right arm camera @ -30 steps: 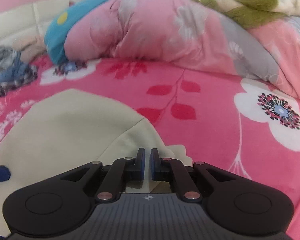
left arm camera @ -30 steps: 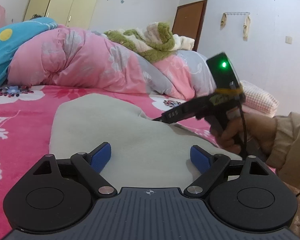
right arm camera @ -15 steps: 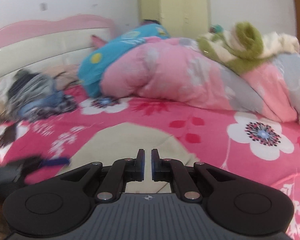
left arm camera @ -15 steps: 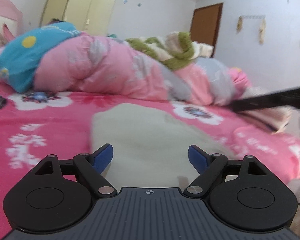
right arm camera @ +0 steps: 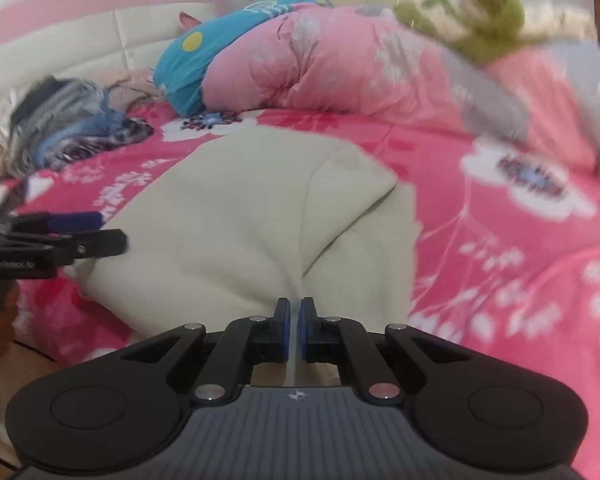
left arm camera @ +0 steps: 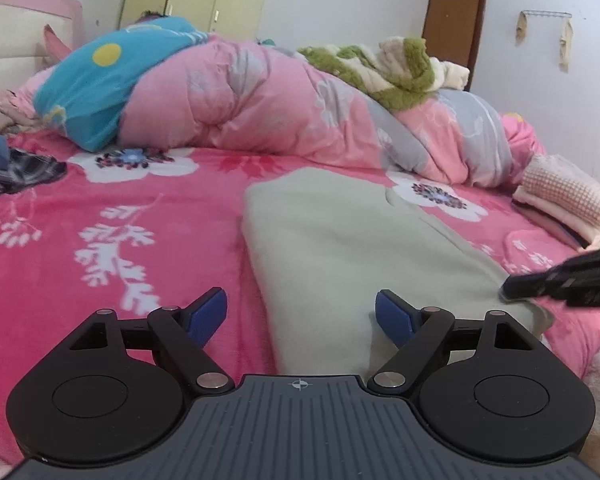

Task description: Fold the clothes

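Right gripper (right arm camera: 295, 326) stays clamped on the cream garment (right arm camera: 260, 208), now dragged nearer; left gripper (left arm camera: 300, 314) still spread wide, shifted toward the garment's left edge.

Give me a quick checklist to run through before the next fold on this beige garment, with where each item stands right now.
1. Right gripper pinching the garment edge: ok, shut on a fold of cloth.
2. Left gripper ready to grasp: ok, open, over the garment's near left edge.
3. Left holding cloth: not ok, nothing between its fingers.
4. Garment flat on the bedspread: ok, one flap already folded over.
5. Room to fold: ok, quilt and folded stack lie apart.
6. Underside wrinkles: cannot tell.
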A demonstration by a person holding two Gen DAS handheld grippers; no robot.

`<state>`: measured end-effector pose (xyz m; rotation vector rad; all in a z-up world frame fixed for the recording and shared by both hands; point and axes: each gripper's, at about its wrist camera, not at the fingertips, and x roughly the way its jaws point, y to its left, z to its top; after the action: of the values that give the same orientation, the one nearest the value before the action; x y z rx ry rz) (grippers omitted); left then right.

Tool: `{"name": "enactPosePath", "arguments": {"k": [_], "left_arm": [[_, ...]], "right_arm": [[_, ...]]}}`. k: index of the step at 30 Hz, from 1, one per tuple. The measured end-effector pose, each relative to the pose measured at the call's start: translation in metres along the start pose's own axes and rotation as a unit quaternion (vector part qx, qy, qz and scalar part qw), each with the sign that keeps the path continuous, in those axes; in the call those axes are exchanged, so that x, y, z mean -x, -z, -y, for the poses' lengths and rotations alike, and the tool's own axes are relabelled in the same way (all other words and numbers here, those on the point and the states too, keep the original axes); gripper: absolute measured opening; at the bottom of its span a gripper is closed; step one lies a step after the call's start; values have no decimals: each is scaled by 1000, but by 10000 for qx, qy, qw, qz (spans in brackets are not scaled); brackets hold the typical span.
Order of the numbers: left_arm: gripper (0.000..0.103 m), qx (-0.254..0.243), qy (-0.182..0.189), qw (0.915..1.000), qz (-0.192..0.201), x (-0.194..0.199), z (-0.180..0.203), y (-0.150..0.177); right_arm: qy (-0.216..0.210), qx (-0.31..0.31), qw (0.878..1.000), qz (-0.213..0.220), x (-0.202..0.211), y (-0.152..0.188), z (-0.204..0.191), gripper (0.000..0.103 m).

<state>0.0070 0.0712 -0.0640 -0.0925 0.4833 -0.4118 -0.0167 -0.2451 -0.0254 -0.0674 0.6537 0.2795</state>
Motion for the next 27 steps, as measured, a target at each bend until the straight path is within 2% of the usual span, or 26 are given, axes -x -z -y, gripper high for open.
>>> {"name": "enactPosePath", "arguments": {"k": [3,6,9,12,15,16,19,21,27], "left_arm": [[82,133,-67,9999,-19,6,-8,3],[82,320,-55,9995,-62,8,-15,5],[83,455,-79,9989,-78,11,-19,6],[82,520,-112,9986,-69,14,-23,6],[81,636,-130,9978,-91,15,-28,7],[81,651,-151,9977,-100,15,-29,8],[82,695,-153,9974,-135,15,-31,10],[82,736,-167,9970,-177,14,-33,11],[81,938,-241,9949,-268,15,-41,15]], "right_arm": [[-142,5,9990,421,23,-7,-5,5],[-328,292,9978,496,25,-1,-15,4],[336,445,9983,-188,-10,19,-13,4],[307,77,9994,-112,-10,18,-4,4],[438,278,9986,-41,4,5,-13,5],[408,342,9985,81,11,0,-19,5],[-86,473,9973,553,31,-4,-38,4],[-276,707,9952,616,33,-2,-51,4],[-53,823,9965,113,12,2,-59,4]]}}
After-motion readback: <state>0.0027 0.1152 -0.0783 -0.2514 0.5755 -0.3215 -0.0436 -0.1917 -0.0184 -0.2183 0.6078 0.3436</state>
